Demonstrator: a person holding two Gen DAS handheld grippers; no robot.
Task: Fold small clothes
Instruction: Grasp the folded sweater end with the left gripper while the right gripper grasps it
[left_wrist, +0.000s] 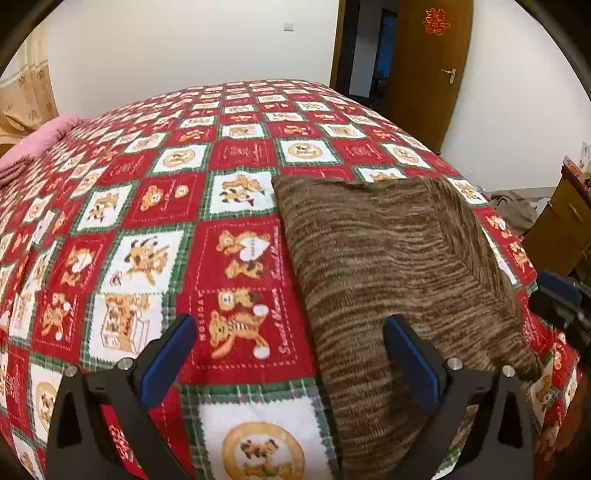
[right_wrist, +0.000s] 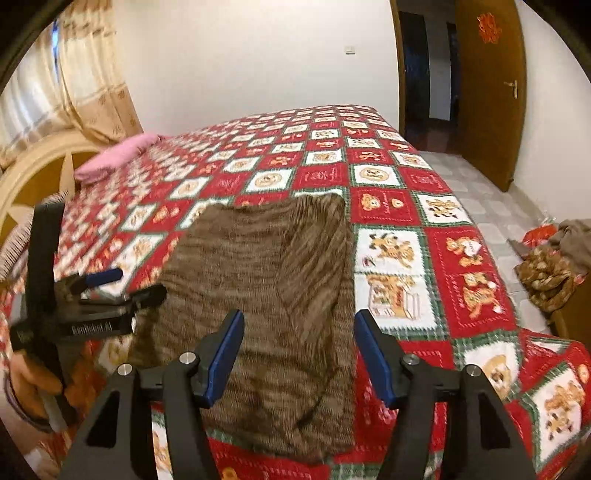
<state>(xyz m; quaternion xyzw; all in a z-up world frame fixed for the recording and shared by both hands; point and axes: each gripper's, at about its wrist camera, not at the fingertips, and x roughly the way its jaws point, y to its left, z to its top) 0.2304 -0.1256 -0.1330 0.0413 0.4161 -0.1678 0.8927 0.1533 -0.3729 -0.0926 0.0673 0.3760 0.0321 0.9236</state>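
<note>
A brown striped knit garment (left_wrist: 388, 266) lies partly folded on the red patchwork bedspread (left_wrist: 155, 206); its right side is folded over the middle. It also shows in the right wrist view (right_wrist: 266, 295). My left gripper (left_wrist: 291, 325) is open and empty, above the garment's near left edge. It also shows in the right wrist view (right_wrist: 129, 284) at the garment's left side. My right gripper (right_wrist: 299, 321) is open and empty, above the garment's near right part. Part of it shows at the right edge of the left wrist view (left_wrist: 561, 302).
A pink folded cloth (right_wrist: 118, 155) lies at the far left of the bed by the headboard (right_wrist: 33, 173). Loose clothes (right_wrist: 550, 273) lie on the tiled floor to the right. A wooden door (right_wrist: 491, 92) stands open at the back right. A cabinet (left_wrist: 561, 225) stands at right.
</note>
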